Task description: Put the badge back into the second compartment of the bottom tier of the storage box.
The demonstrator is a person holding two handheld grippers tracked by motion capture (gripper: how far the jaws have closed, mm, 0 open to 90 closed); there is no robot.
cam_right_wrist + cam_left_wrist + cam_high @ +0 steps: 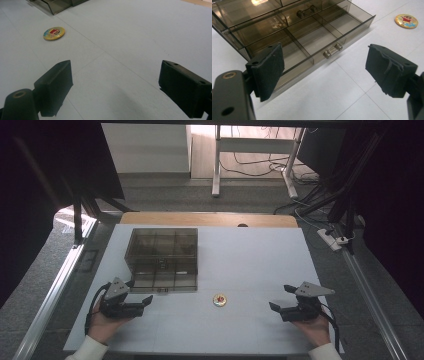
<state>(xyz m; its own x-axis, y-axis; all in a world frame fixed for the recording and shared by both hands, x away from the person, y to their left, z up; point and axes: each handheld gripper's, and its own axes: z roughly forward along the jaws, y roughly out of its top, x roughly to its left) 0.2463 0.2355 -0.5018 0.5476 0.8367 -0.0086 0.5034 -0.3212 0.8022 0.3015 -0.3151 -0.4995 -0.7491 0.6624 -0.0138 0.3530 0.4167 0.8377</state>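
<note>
A smoky see-through drawer box [162, 257] stands on the white table [250, 250], left of centre. Its lowest drawer [312, 42] is pulled out, showing several bare compartments and a small handle [332, 50]. A round yellow badge [219, 300] with a red picture lies flat just right of the box's front corner; it also shows as the badge [406, 20] and the badge [54, 33]. My left gripper [142, 292] rests open near the box's front left, nothing between its jaws. My right gripper [282, 296] is open at the right, pointing toward the badge.
A wooden strip [210, 219] runs along the table's far edge. Beyond it are grey floor, white desk legs [216, 165] and tangled cables [310, 195]. A power strip [332, 239] lies on the floor at the right. A metal rail [50, 295] borders the table's left side.
</note>
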